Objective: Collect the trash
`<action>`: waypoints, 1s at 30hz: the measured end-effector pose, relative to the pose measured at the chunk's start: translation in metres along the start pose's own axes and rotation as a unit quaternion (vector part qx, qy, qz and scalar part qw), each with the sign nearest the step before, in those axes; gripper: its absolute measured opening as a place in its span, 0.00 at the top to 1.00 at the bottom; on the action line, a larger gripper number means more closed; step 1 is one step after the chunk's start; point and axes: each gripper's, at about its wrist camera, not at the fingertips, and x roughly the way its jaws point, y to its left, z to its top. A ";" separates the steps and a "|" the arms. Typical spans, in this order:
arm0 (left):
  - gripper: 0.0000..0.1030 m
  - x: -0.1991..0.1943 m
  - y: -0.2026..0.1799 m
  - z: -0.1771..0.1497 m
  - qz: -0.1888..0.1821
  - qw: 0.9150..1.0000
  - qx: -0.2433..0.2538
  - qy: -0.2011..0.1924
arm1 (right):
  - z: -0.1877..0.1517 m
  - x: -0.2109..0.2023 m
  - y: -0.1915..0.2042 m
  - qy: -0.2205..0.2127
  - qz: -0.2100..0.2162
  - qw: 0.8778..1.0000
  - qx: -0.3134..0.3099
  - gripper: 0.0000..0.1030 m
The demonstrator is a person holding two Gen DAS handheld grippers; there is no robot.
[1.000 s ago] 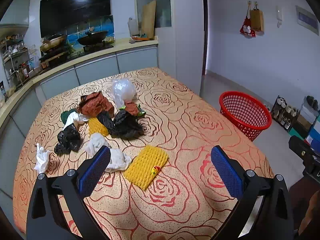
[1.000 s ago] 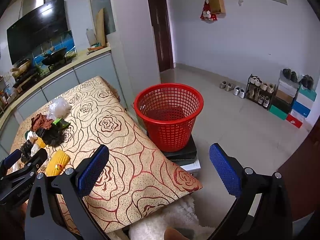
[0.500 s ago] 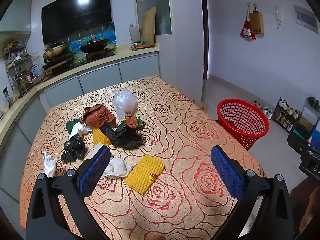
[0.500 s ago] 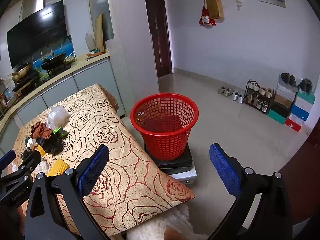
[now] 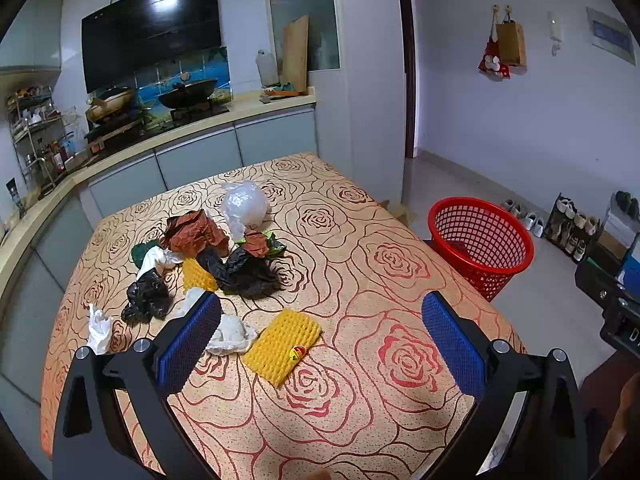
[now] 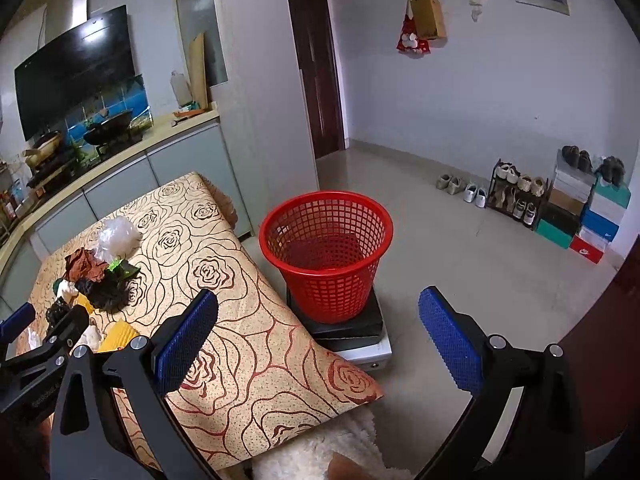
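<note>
Trash lies in a heap on the rose-patterned table: a yellow foam net, white crumpled paper, black bags, brown paper and a clear plastic bag. My left gripper hovers open above the table's near side, the yellow net between its blue pads, nothing held. My right gripper is open too, off the table's right edge, facing the empty red mesh basket on the floor. The basket also shows right of the table in the left wrist view.
The basket stands on a low dark platform. A kitchen counter with pans runs behind the table. A shoe rack and stacked shoe boxes line the far wall. A fluffy white rug lies near the table corner.
Both grippers have drawn back and risen, so the table, trash and basket look smaller and farther. Both stay open and nothing was picked up.
</note>
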 end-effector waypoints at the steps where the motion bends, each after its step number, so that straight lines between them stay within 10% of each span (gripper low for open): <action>1: 0.06 0.000 0.000 0.000 0.000 1.000 -0.001 0.000 | 0.000 0.000 0.000 0.000 0.001 1.000 0.000 0.05; 30: 0.06 0.008 0.016 -0.004 0.014 1.000 -0.017 0.020 | -0.005 0.008 0.012 0.012 0.000 1.000 -0.010 0.05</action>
